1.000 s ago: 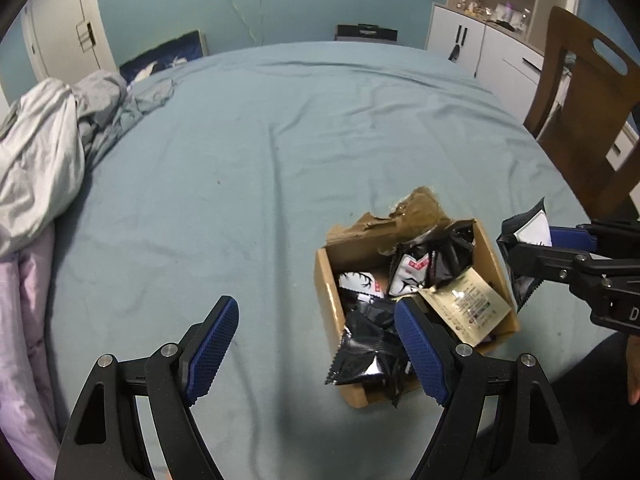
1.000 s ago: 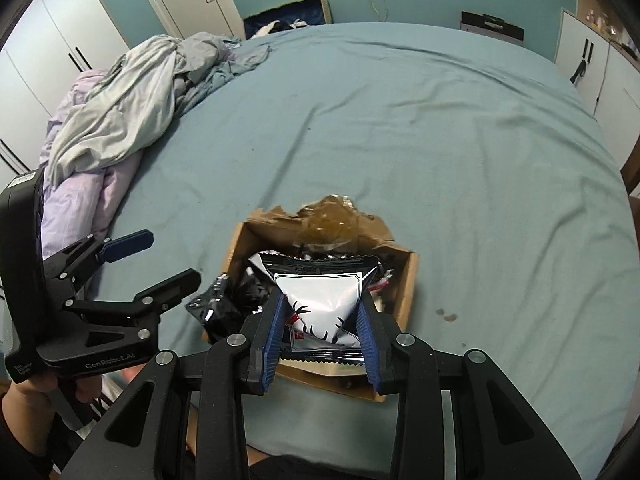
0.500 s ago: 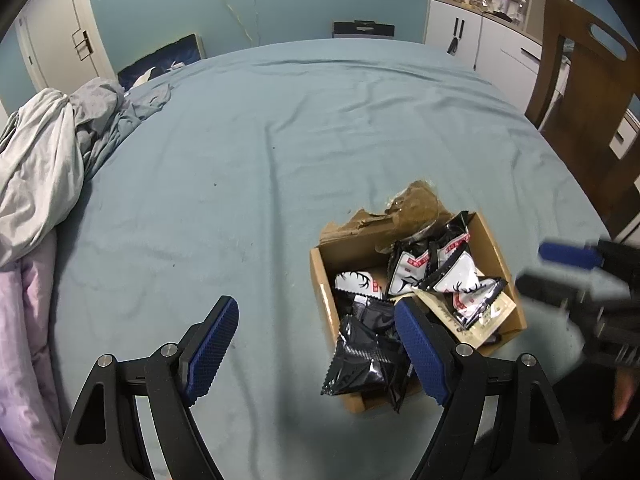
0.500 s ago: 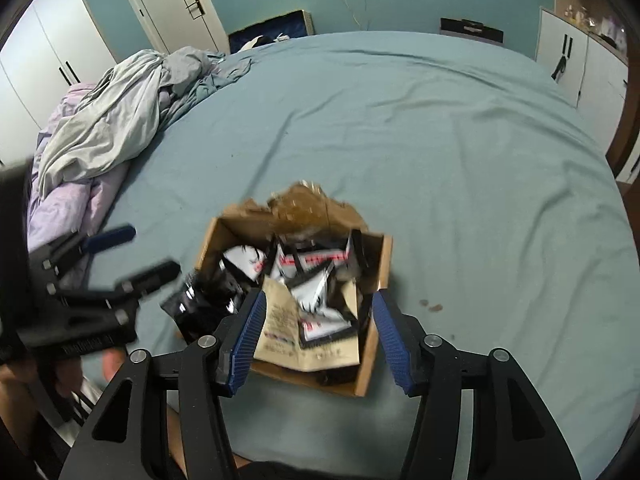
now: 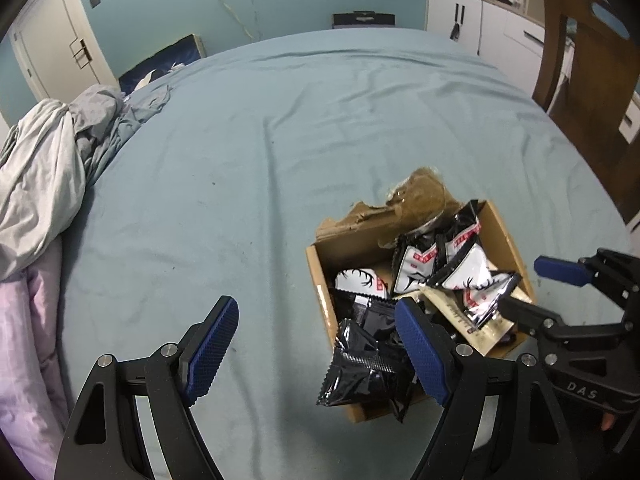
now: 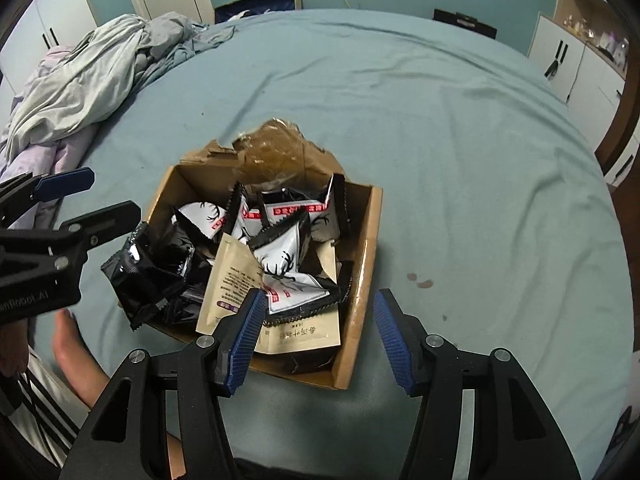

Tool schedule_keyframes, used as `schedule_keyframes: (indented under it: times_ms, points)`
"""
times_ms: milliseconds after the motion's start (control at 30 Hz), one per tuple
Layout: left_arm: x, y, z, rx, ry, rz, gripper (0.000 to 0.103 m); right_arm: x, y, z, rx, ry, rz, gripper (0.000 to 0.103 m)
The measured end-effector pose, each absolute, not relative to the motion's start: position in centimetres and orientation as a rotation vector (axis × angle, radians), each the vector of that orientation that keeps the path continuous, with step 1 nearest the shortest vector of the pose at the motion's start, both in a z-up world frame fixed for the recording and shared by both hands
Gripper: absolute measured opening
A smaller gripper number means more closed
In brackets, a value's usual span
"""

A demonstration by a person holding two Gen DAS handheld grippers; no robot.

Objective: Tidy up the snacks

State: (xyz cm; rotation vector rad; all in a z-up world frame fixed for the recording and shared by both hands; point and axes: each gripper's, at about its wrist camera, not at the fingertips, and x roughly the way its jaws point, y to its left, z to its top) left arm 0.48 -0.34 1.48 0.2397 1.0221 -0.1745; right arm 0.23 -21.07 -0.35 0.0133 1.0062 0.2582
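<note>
An open cardboard box (image 6: 366, 240) (image 5: 316, 276) sits on the blue bedsheet, filled with several snack packets. A white packet with a deer print (image 6: 286, 276) (image 5: 468, 270) lies on top, over a beige packet (image 6: 236, 280). A black packet (image 6: 152, 268) (image 5: 360, 368) hangs over the box's near-left rim. My right gripper (image 6: 318, 336) is open and empty, just above the box's near edge. My left gripper (image 5: 316, 348) is open and empty, left of the box over the sheet. Each gripper shows in the other's view.
A heap of grey and lilac bedding (image 5: 40, 168) lies at the left edge of the bed. A wooden chair (image 5: 588, 72) and white cabinets (image 5: 480, 24) stand at the right. The person's bare foot (image 6: 72, 356) is below the bed edge.
My right gripper opened and let go of the white deer-print packet, which now lies in the box. The gripper then drew back toward the near edge. My left gripper stayed open.
</note>
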Motion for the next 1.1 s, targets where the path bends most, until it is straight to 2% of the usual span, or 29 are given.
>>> schedule_keyframes:
  times_ms: [1100]
  points:
    - [0.0, -2.0, 0.5, 0.327, 1.064, -0.213, 0.081, 0.9, -20.9, -0.4, -0.009, 0.997, 0.256, 0.055]
